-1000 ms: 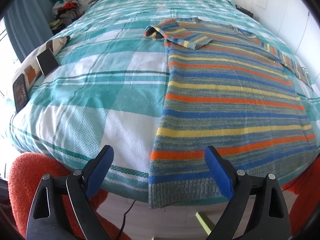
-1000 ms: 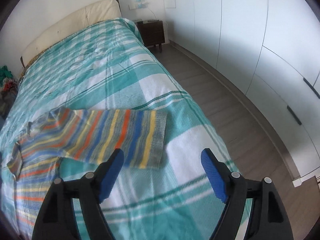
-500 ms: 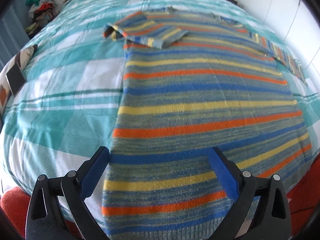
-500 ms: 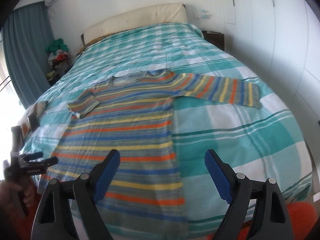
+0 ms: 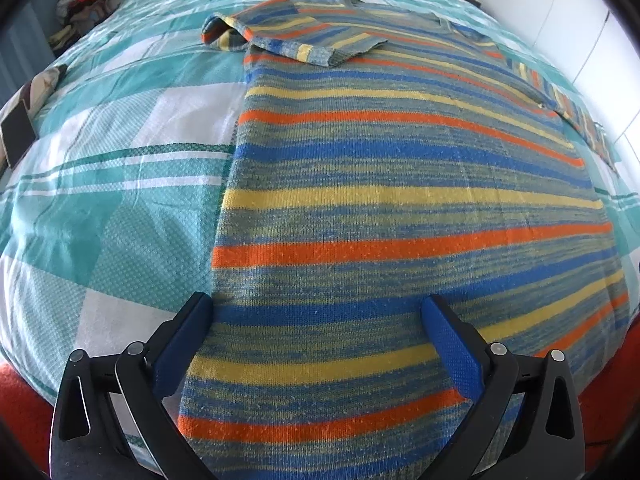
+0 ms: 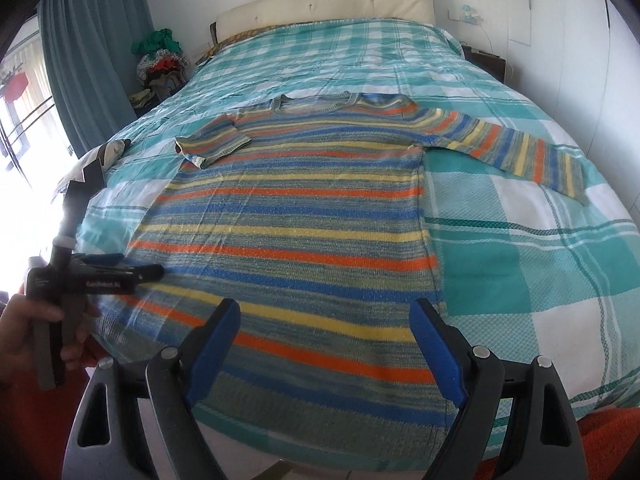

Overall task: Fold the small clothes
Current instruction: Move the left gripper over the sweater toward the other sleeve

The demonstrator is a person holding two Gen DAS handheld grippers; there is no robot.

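Note:
A striped knit sweater in blue, orange, yellow and grey lies flat on the teal checked bed cover. Its left sleeve is folded in across the chest. The right sleeve lies stretched out to the side. My left gripper hovers over the sweater's lower left part, jaws opening, cloth below them but not pinched. In the right wrist view it shows at the left, held by a hand. My right gripper stands open above the lower right part, gripping nothing.
A dark phone-like slab lies at the bed's left edge. A clothes pile and a curtain stand at the far left, with a cream headboard behind. A nightstand is far right. Orange-red fabric shows below the bed's near edge.
My left gripper came forward from off the bed's edge to over the sweater's lower left, jaws a little wider. My right gripper swung from the outstretched sleeve to the lower right part.

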